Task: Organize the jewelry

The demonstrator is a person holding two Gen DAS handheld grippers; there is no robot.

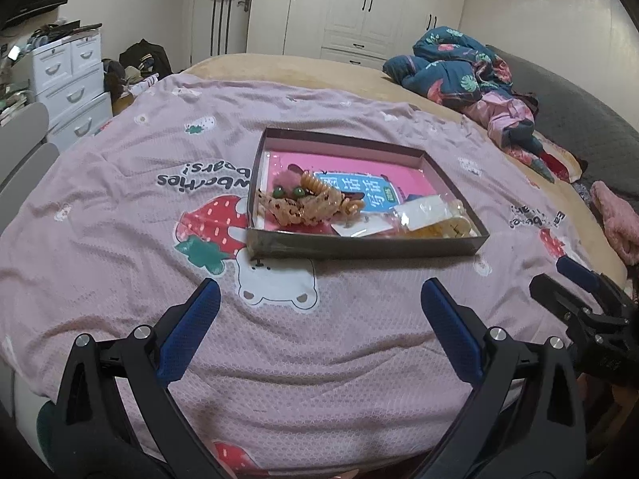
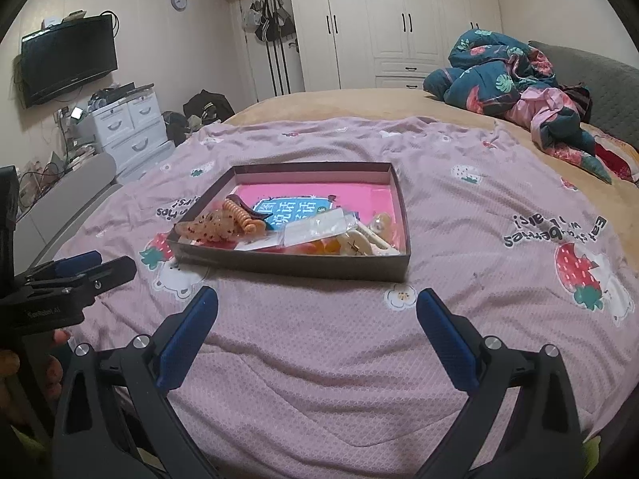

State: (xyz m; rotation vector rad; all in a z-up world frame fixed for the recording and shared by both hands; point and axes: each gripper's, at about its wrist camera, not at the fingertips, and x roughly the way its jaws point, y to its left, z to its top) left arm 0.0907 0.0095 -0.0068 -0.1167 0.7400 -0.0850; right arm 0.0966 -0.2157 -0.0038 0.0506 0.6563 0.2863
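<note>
A shallow dark box [image 1: 359,245] [image 2: 291,265] with a pink printed bottom lies on the pink strawberry blanket. It holds orange speckled hair clips [image 1: 297,205] [image 2: 211,227], a coiled orange hair tie [image 1: 319,185] [image 2: 239,213], clear plastic packets [image 1: 423,211] [image 2: 319,225] and pale yellow pieces [image 1: 443,229] [image 2: 355,245]. My left gripper [image 1: 319,293] is open and empty, just short of the box's near wall. My right gripper [image 2: 317,299] is open and empty, also just in front of the box. Each gripper shows at the edge of the other's view.
The pink blanket [image 1: 120,207] covers the near part of a bed. A bundled blue floral quilt [image 1: 463,68] [image 2: 507,76] lies at the far right. White drawers [image 1: 72,80] [image 2: 127,127] stand at the left, wardrobes [image 2: 399,20] at the back.
</note>
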